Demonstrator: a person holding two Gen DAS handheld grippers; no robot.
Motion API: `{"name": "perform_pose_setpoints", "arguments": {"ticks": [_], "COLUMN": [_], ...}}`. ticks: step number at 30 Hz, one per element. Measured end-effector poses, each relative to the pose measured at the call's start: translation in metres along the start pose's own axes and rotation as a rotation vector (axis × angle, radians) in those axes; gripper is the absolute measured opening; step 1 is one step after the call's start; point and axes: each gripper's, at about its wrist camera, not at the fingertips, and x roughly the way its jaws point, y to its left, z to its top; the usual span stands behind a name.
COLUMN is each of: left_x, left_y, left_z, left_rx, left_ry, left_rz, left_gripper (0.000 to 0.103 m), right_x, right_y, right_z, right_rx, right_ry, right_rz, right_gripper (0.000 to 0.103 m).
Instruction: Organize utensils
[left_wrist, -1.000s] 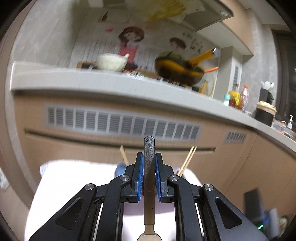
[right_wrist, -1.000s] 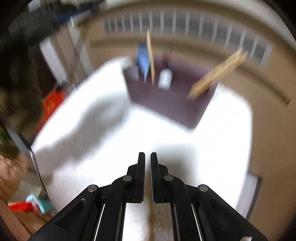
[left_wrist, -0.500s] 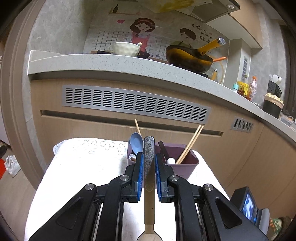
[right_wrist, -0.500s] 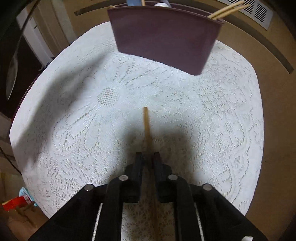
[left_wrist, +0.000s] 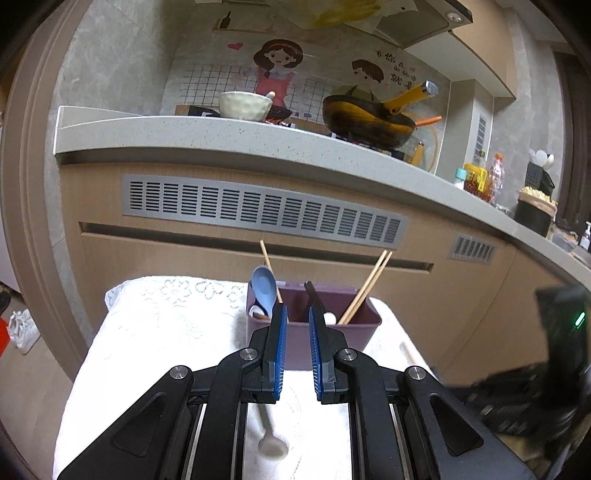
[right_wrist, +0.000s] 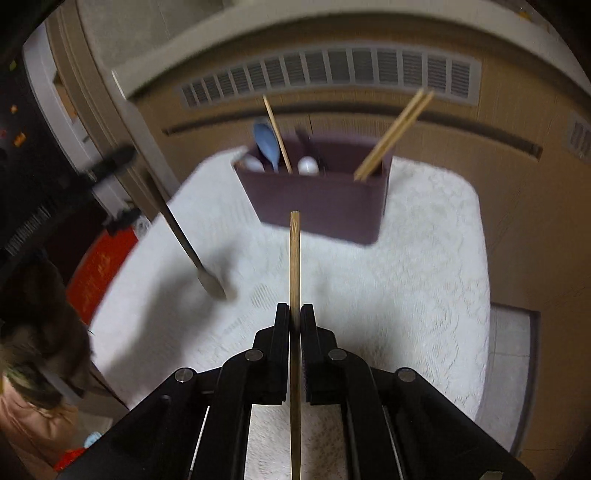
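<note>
A purple utensil box (left_wrist: 314, 341) (right_wrist: 325, 199) stands on a white lace-covered table (left_wrist: 159, 332) (right_wrist: 424, 258). It holds a blue spoon (left_wrist: 264, 288) (right_wrist: 266, 142), chopsticks (left_wrist: 365, 291) (right_wrist: 395, 133) and white-ended utensils. My left gripper (left_wrist: 295, 317) is open and empty just before the box. A metal spoon (left_wrist: 269, 439) (right_wrist: 192, 247) is below it, tipped down onto the cloth. My right gripper (right_wrist: 294, 314) is shut on a wooden chopstick (right_wrist: 294, 266) pointing at the box, held above the table.
A kitchen counter (left_wrist: 258, 147) with a bowl (left_wrist: 245, 105) and a pan (left_wrist: 365, 122) rises behind the table, with a vent grille (left_wrist: 258, 210) in the cabinet front. A dark device (left_wrist: 565, 332) is at the right. The floor lies left of the table.
My left gripper opened and the metal spoon it held dropped toward the cloth. My right gripper closed on the wooden chopstick and lifted it off the table.
</note>
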Motion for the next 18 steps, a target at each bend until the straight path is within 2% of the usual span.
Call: {"name": "perform_pose_setpoints", "arguments": {"ticks": [4, 7, 9, 10, 11, 12, 14, 16, 18], "left_x": [-0.001, 0.008, 0.030, 0.046, 0.059, 0.078, 0.105, 0.131, 0.154], "left_y": [0.003, 0.020, 0.045, 0.059, 0.069, 0.082, 0.097, 0.106, 0.111], "left_z": [0.009, 0.011, 0.008, 0.003, -0.003, -0.012, -0.029, -0.042, -0.048], "left_rx": [-0.004, -0.062, -0.153, -0.197, -0.226, -0.267, -0.318, -0.348, -0.357], "left_ry": [-0.015, 0.020, 0.135, 0.219, 0.288, 0.385, 0.496, 0.579, 0.618], "left_rz": [-0.013, 0.014, 0.050, 0.084, 0.114, 0.148, 0.175, 0.209, 0.251], "left_gripper": [0.012, 0.012, 0.014, 0.018, 0.027, 0.030, 0.032, 0.032, 0.034], "right_x": [-0.035, -0.046, -0.044, -0.041, -0.037, -0.034, -0.022, -0.015, -0.006], "right_y": [0.009, 0.012, 0.010, 0.009, 0.008, 0.007, 0.005, 0.005, 0.007], "right_z": [0.029, 0.039, 0.040, 0.040, 0.039, 0.038, 0.034, 0.030, 0.026], "right_rx": [-0.020, -0.031, -0.028, -0.022, -0.016, -0.009, 0.004, 0.010, 0.015], "right_ry": [-0.126, -0.168, -0.168, -0.162, -0.153, -0.145, -0.127, -0.107, -0.081], "right_rz": [0.021, 0.021, 0.022, 0.022, 0.026, 0.033, 0.046, 0.049, 0.048], "right_gripper": [0.006, 0.006, 0.006, 0.006, 0.006, 0.006, 0.006, 0.006, 0.006]}}
